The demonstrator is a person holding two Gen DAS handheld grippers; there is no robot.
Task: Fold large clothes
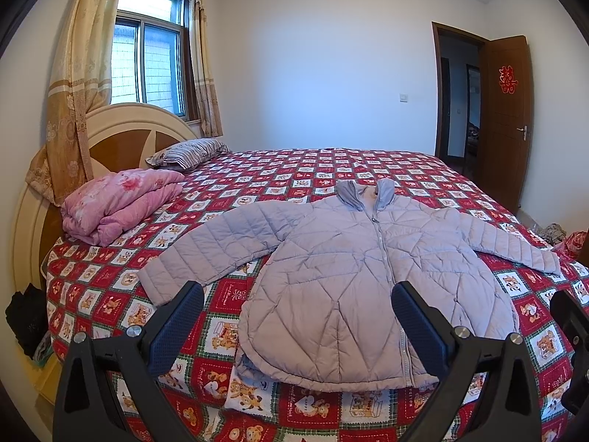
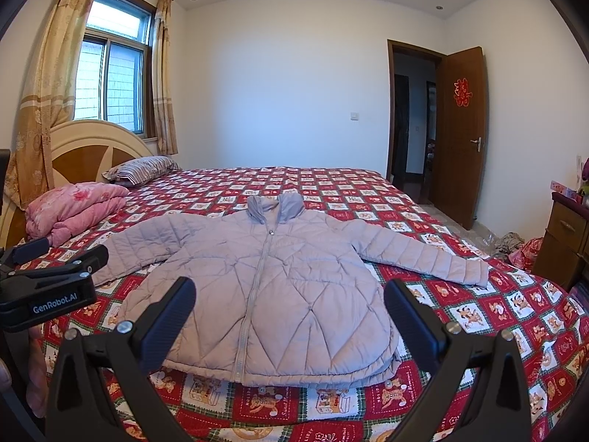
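The left gripper (image 2: pixel 55 258) carried a white label on its black body — "GenRobot.AI". On the bedspread (image 2: pixel 460 331), near the jacket's hem, some red squares read "HOLIDAY". The open brown door (image 2: pixel 462 140) beyond the bed bore a red paper sign — a double-happiness character.

Open bed (image 2: pixel 331 199) lay beyond the spread jacket (image 2: pixel 279 287); a folded pink quilt (image 2: pixel 73 206) crowded the left side.
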